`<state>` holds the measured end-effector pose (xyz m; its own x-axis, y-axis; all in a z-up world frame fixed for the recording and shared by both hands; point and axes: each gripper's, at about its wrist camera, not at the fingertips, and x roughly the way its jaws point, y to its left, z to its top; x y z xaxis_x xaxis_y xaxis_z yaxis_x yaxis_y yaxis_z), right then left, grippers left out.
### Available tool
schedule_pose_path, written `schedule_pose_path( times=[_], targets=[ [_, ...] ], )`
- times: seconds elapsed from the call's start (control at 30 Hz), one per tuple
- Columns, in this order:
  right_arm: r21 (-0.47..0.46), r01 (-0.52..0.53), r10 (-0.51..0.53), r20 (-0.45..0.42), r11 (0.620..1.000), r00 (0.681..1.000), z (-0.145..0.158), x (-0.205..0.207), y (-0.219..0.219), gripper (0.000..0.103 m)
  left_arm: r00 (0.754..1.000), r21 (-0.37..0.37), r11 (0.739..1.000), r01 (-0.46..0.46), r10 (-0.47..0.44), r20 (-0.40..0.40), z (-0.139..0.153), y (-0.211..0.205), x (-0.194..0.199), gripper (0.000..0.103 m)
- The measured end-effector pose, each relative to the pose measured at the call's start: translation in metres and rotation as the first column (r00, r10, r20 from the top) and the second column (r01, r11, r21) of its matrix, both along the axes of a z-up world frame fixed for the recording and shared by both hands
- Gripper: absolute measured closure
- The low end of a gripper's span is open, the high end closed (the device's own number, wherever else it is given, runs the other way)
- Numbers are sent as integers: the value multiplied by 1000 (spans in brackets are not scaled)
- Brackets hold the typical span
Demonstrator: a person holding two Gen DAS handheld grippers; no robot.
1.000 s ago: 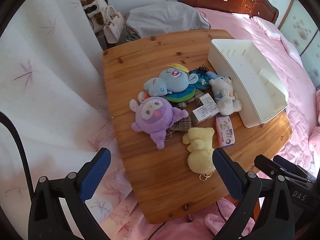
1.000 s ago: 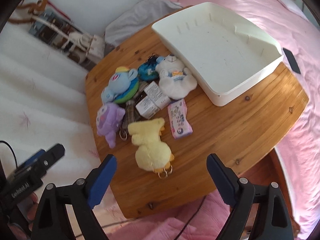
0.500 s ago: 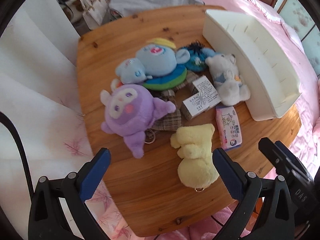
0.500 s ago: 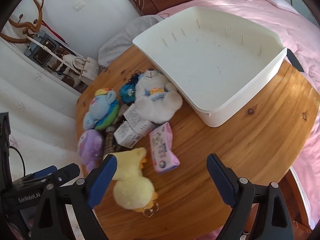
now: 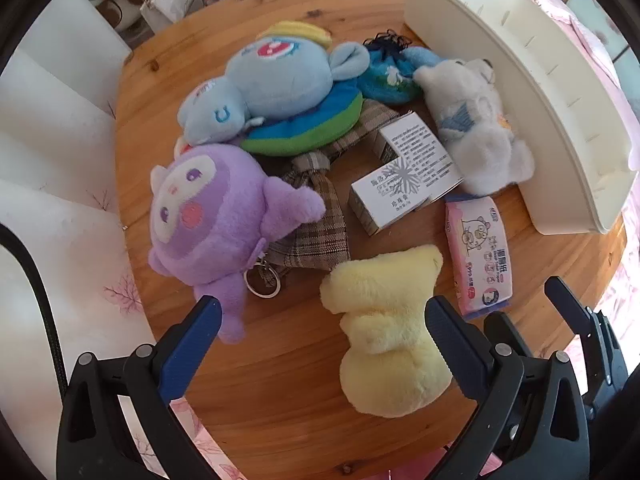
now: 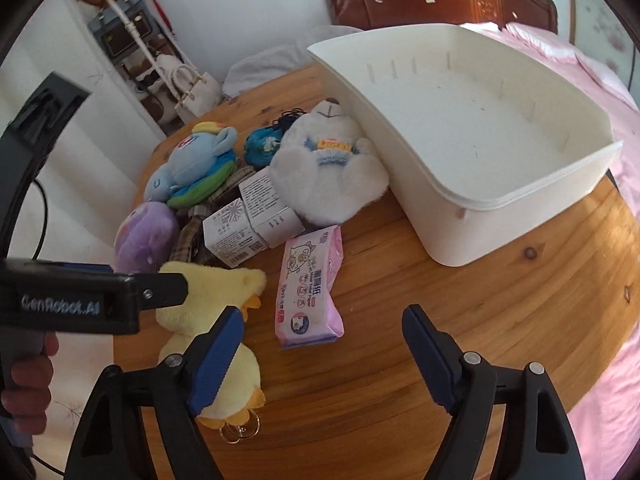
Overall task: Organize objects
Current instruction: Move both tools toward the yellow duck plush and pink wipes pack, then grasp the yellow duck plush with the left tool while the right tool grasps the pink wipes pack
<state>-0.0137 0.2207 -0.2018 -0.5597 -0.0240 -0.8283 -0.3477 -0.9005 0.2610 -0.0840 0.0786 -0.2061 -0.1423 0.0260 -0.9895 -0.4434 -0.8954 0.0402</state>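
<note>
Soft toys lie heaped on a round wooden table (image 5: 280, 392): a yellow plush duck (image 5: 384, 332), a purple plush (image 5: 216, 220), a blue plush (image 5: 280, 80) and a white bear (image 5: 476, 128). Beside them are two white boxes (image 5: 404, 172) and a pink tissue pack (image 6: 310, 284). My left gripper (image 5: 324, 328) points straight down, open, its fingers straddling the yellow duck without pressing it. My right gripper (image 6: 324, 344) is closing, still wide; the tissue pack's near end lies between its fingers, untouched. A white bin (image 6: 480, 128) stands empty.
A plaid cloth (image 5: 316, 220) and a key ring (image 5: 262, 284) lie under the purple plush. A small blue pouch (image 5: 388, 76) sits by the bear. A pink bed (image 6: 580, 60) surrounds the table; white curtains (image 5: 52, 140) hang left. A hand (image 6: 24, 376) holds the left gripper.
Both grippers have come down toward the table, so the toys look larger. The left one now sits over the yellow duck. The right one's jaws have narrowed a little.
</note>
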Motion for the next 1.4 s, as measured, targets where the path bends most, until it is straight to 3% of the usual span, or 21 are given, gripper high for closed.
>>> schedule_pose_path(
  times=[0.3, 0.63, 1.07, 1.4],
  targets=[
    [25, -53, 53, 0, 998, 999, -13, -4, -3, 31, 997, -5, 1000, -27, 27, 69, -17, -2, -1, 1],
    [26, -119, 119, 7, 993, 993, -20, -6, -1, 48, 980, 69, 991, -118, 105, 167, -31, -15, -2, 1],
    [18, -189, 189, 14, 982, 982, -21, -6, -4, 63, 954, 59, 981, -184, 164, 250, -48, -41, 5, 27],
    [18, -222, 222, 22, 975, 975, -19, -8, -8, 74, 954, 92, 977, -194, 166, 250, -47, -72, 15, 34]
  ],
)
